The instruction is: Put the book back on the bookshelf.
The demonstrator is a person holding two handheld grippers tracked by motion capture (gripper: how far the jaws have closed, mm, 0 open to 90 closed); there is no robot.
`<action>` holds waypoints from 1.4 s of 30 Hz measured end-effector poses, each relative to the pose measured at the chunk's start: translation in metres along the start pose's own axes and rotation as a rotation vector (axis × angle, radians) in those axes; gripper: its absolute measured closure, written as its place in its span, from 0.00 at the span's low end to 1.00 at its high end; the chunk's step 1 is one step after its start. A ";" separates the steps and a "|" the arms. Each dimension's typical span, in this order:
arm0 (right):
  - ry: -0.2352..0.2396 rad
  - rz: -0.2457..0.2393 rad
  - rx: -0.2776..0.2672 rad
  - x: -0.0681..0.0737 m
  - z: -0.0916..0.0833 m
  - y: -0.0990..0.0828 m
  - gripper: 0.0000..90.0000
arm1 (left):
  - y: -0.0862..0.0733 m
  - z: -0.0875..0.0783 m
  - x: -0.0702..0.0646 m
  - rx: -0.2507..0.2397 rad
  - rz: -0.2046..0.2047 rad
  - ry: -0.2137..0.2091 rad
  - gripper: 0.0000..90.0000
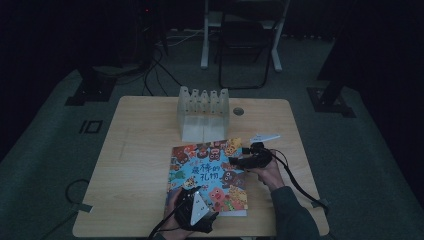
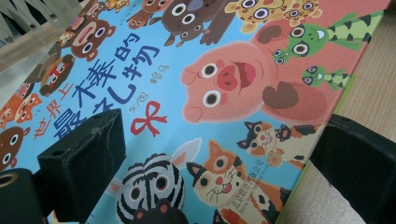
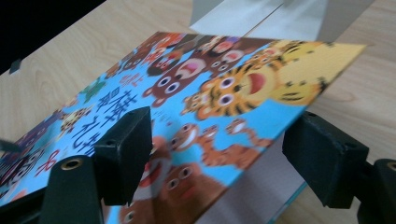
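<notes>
A picture book (image 1: 210,172) with cartoon animals on a blue cover lies on the wooden table (image 1: 140,165). My left gripper (image 1: 189,194) stands at the book's near left corner. In the left gripper view its jaws (image 2: 219,140) are open, one over the cover (image 2: 210,93) and one past the book's edge. My right gripper (image 1: 236,163) is at the book's right edge. There its jaws (image 3: 219,130) stand wide, open around the cover (image 3: 210,88). The cover is tilted up, with white pages showing under it.
A clear slotted rack (image 1: 202,112) stands behind the book near the table's far edge; its base (image 3: 261,18) is close to the book's far end. A white flat object (image 1: 265,136) lies right of the book. A cable hole (image 1: 238,111) sits beside the rack.
</notes>
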State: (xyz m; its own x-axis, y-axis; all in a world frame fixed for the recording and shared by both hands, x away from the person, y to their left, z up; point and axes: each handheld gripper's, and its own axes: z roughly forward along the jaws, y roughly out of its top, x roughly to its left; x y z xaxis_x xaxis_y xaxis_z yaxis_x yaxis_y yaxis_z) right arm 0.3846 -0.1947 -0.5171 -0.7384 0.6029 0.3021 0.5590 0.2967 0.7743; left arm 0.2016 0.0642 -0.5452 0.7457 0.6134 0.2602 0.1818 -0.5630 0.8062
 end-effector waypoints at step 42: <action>0.075 0.025 0.022 0.029 -0.008 -0.019 0.38 | 0.004 -0.004 -0.001 -0.024 0.003 -0.002 0.05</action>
State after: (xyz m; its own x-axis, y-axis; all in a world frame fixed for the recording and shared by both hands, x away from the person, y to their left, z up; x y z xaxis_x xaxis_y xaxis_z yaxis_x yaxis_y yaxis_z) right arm 0.3494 -0.1883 -0.5182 -0.7500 0.5532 0.3627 0.5850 0.2987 0.7540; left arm 0.1988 0.0639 -0.5404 0.7476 0.6107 0.2612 0.1647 -0.5514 0.8178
